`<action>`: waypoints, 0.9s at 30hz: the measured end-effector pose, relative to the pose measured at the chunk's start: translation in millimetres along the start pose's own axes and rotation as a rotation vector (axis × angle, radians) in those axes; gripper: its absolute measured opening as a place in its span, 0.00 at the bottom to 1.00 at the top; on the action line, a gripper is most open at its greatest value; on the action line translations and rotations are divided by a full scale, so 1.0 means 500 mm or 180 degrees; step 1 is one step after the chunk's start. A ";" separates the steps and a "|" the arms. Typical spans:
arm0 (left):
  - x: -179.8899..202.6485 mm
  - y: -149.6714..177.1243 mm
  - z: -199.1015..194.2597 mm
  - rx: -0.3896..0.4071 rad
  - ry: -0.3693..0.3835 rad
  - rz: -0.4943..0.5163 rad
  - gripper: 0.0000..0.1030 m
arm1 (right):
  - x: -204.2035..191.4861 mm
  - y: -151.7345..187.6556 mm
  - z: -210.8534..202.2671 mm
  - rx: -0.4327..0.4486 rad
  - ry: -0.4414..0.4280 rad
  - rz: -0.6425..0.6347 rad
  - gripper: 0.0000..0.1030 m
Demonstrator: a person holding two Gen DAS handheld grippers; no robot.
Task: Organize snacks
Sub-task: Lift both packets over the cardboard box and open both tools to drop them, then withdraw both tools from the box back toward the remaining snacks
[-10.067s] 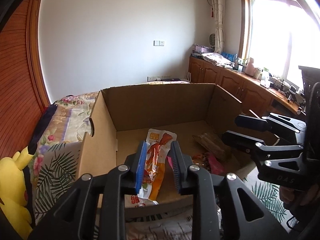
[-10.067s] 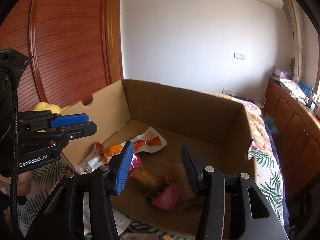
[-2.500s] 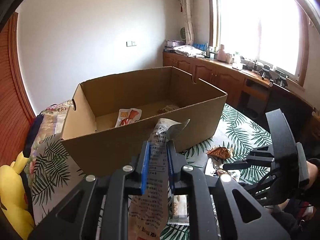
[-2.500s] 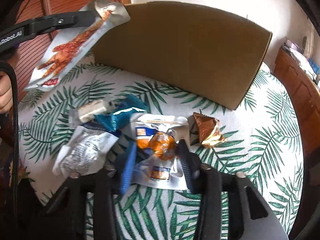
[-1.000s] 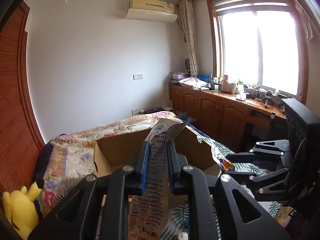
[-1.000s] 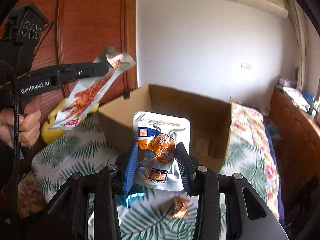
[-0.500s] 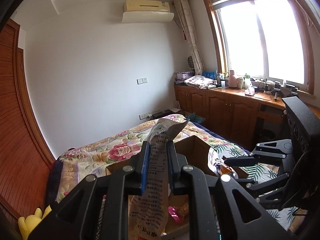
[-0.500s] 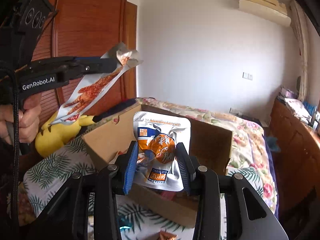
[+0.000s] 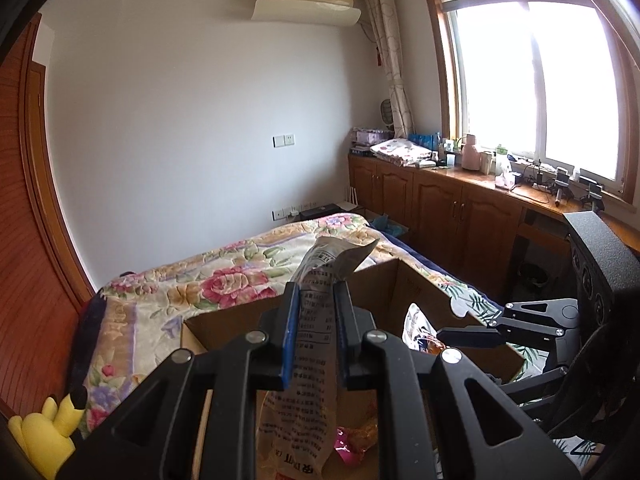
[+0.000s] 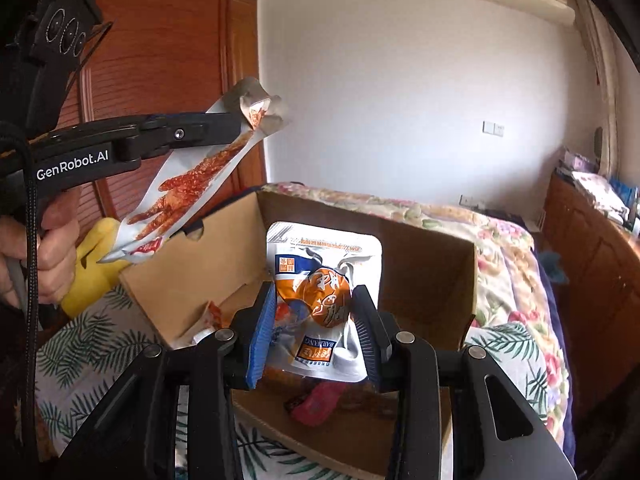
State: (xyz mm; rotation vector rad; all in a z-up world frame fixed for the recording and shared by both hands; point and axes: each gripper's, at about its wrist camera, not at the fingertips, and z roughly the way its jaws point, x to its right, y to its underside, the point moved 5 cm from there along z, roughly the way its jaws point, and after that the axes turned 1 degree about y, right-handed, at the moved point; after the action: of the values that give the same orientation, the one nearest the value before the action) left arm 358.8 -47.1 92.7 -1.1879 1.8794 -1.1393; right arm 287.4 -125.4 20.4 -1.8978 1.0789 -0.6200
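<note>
My left gripper [image 9: 315,332] is shut on a long silver snack packet [image 9: 316,344], printed with a red chicken foot on its other face [image 10: 188,192], and holds it in the air above the left end of the open cardboard box [image 10: 424,264]. My right gripper [image 10: 314,332] is shut on a silver and orange snack pouch [image 10: 324,296] and holds it above the box's near wall. The pouch also shows in the left wrist view [image 9: 420,332]. A pink packet [image 10: 320,402] and an orange packet [image 10: 212,314] lie inside the box.
The box stands on a leaf-print cloth [image 10: 92,364]. A yellow plush toy [image 9: 44,432] sits at the left. A bed with a floral cover [image 9: 224,276] lies behind the box. Wooden cabinets [image 9: 448,216] run along the window wall.
Both grippers have come closer over the box while still holding their packets. The box now fills more of both views.
</note>
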 end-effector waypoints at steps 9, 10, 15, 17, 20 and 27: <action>0.007 0.054 0.052 -0.0229 0.0011 -0.0089 0.14 | 0.002 0.023 0.026 -0.0130 0.0013 0.0063 0.38; 0.005 0.057 0.056 -0.0252 0.0009 -0.0094 0.14 | 0.002 0.023 0.029 -0.0149 0.0010 0.0073 0.38; 0.004 0.078 0.067 -0.0335 -0.0011 -0.0128 0.14 | 0.007 0.029 0.039 -0.0203 0.0013 0.0104 0.34; 0.004 0.084 0.067 -0.0355 -0.0016 -0.0139 0.14 | 0.007 0.030 0.038 -0.0215 0.0009 0.0124 0.34; 0.005 0.092 0.063 -0.0369 -0.0022 -0.0158 0.16 | 0.003 0.033 0.039 -0.0241 0.0009 0.0139 0.34; 0.010 0.108 0.039 -0.0376 0.0010 -0.0220 0.24 | 0.010 0.041 0.013 -0.0185 -0.0003 0.0223 0.35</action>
State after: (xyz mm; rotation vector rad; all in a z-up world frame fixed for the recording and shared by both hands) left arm 353.3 -46.3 35.1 -1.3258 1.9445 -1.0795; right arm 285.5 -132.3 -0.5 -1.9008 1.1691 -0.5536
